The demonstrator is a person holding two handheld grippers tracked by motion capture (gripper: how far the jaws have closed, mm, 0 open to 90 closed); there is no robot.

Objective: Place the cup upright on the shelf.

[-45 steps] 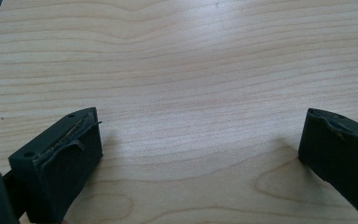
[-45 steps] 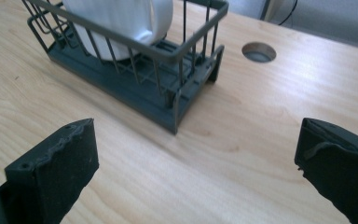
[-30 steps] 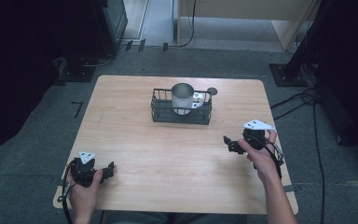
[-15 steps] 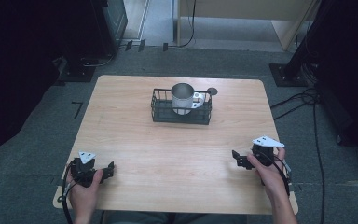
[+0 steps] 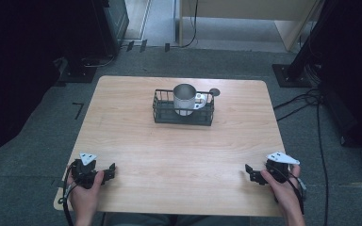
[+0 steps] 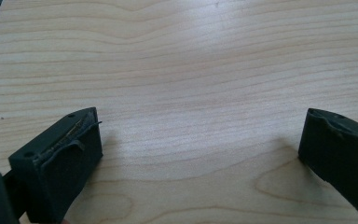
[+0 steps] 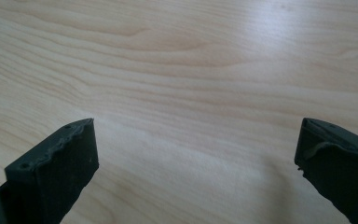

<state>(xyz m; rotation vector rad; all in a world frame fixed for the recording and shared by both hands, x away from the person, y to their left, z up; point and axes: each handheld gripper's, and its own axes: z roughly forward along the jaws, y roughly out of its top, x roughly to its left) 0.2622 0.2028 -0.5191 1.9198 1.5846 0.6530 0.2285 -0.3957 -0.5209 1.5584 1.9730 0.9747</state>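
The shiny metal mug (image 5: pixel 185 99) sits inside the black wire basket (image 5: pixel 183 116); both hand-held grippers, left (image 5: pixel 110 170) and right (image 5: pixel 249 172), rest wide open, empty, on the pale wooden surface (image 5: pixel 179 155), so the work looks finished.

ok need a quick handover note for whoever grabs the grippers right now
Left gripper: open, empty, low over the near left corner of the table.
Right gripper: open, empty, near the right front edge.
Metal mug stands upright in the black wire basket at the far middle; a small dark disc lies just behind the basket.
Done: mug sits in the basket.
Left: nothing in hand; both grippers far from the basket.
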